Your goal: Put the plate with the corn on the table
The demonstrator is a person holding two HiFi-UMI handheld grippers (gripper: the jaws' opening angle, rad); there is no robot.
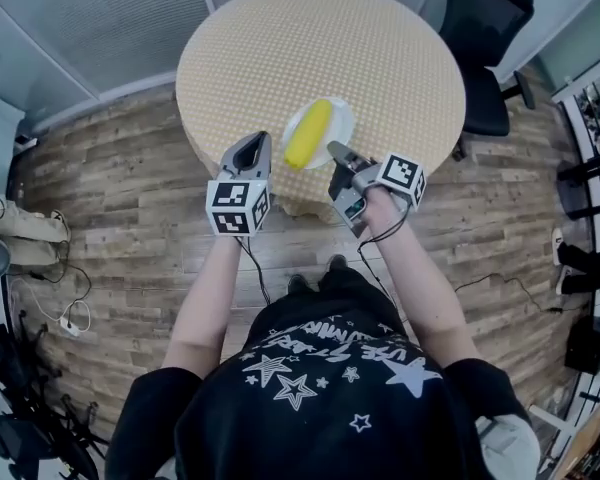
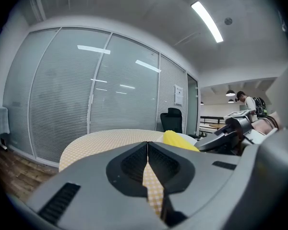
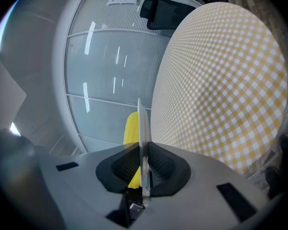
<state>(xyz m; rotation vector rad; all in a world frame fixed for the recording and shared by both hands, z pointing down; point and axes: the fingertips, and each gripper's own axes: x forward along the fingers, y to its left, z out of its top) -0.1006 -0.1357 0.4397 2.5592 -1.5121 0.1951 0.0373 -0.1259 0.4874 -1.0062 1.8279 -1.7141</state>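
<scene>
Checked round table (image 1: 280, 38): right gripper (image 1: 336, 151) clamps rim of corn (image 1: 308, 133) plate (image 1: 341, 118); left gripper (image 1: 255, 140) closed, empty.

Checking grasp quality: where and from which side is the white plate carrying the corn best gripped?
Likely by its thin rim, from the side nearest the person. The round white plate is flat and the yellow corn cob fills its middle, so only the bare rim offers a pinch. The right tongs are shut on that near rim, one jaw on each face.
</scene>
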